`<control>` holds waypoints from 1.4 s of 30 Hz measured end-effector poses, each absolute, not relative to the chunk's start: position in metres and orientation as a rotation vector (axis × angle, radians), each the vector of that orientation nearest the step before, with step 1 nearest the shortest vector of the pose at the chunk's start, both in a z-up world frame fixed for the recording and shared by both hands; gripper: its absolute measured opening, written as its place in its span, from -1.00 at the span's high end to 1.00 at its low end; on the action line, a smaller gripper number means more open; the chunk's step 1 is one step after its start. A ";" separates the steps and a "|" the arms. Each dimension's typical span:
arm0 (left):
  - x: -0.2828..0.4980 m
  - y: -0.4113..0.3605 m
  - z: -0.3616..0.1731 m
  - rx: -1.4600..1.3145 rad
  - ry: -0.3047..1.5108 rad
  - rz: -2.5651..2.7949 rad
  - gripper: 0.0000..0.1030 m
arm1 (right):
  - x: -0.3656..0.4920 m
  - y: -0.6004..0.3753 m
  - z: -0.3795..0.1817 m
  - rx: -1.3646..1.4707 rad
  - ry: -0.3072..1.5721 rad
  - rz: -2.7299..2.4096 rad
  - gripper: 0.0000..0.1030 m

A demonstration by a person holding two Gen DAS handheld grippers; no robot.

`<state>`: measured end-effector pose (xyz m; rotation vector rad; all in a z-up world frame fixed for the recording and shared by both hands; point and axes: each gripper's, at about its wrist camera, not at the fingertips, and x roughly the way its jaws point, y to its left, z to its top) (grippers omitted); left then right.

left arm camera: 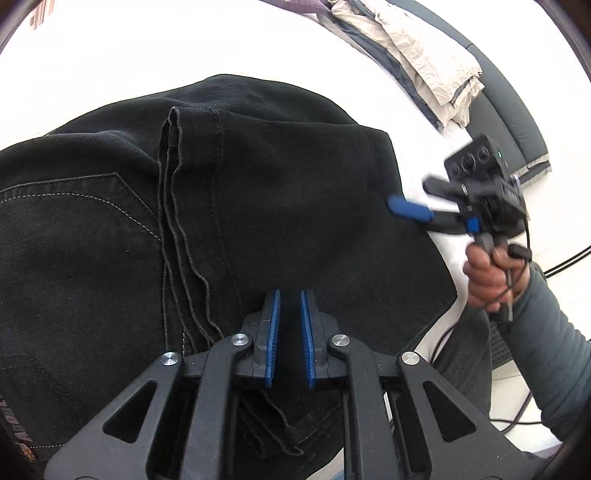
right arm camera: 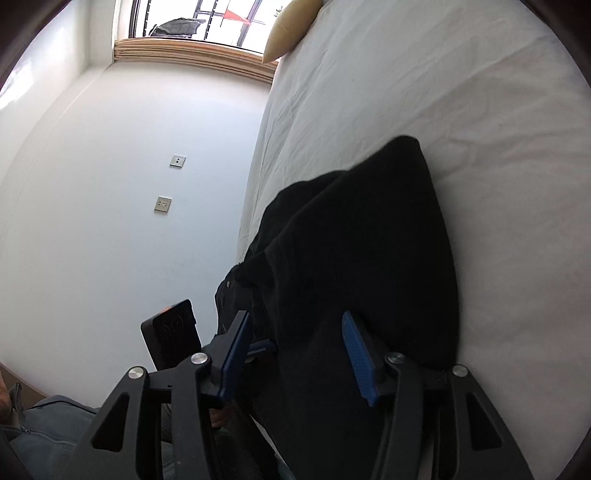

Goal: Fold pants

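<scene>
Black pants [left arm camera: 280, 206] are lying folded on the bed [right arm camera: 461, 122]. Left gripper [left arm camera: 289, 295] jaws are hovering slightly parted, empty, above them; right gripper [right arm camera: 295, 321] jaws are gaping wide, holding nothing.

Lighting: bright daylight, admitted through a window [right arm camera: 192, 22] at the top of the right wrist view, itself overexposed. White bed sheet [left arm camera: 147, 48] blown out in the left wrist view, creases lost; milder glare in the right wrist view. Black pants [left arm camera: 258, 206] rendered dark, stitching legible in the left view only. Shadows soft. Motion blur noted on the right gripper [left arm camera: 410, 208]. Fisheye bending and dark vignetting present at all corners.
</scene>
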<state>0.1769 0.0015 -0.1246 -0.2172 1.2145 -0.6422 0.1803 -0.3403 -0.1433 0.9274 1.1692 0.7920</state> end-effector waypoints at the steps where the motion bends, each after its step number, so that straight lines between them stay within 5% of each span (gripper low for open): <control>1: 0.178 0.006 -0.128 -0.223 1.213 -0.643 0.78 | 0.171 -0.343 -0.143 0.933 1.178 0.796 -0.09; 11: 0.159 0.039 -0.115 -0.252 1.165 -0.604 0.78 | 0.073 -0.324 -0.124 0.879 1.232 0.731 -0.16; 20: 0.083 0.155 -0.065 -0.403 0.989 -0.368 0.65 | 0.089 -0.271 -0.078 0.964 0.990 0.807 -0.18; 21: 0.072 0.173 -0.063 -0.452 0.965 -0.332 0.35 | 0.098 -0.261 -0.075 0.966 0.984 0.827 -0.18; 22: 0.061 0.190 -0.061 -0.513 0.935 -0.297 -0.35 | 0.104 -0.254 -0.074 0.963 0.982 0.844 -0.18; 24: 0.033 0.232 -0.061 -0.668 0.838 -0.179 -0.94 | 0.118 -0.237 -0.074 0.961 0.986 0.875 -0.18; 30: 0.000 0.300 -0.095 -0.951 0.849 -0.024 -0.94 | 0.142 -0.208 -0.083 1.003 1.004 0.918 -0.18; 42: 0.026 0.310 -0.147 -1.152 0.862 -0.028 -0.89 | 0.148 -0.199 -0.092 1.045 1.014 0.928 -0.18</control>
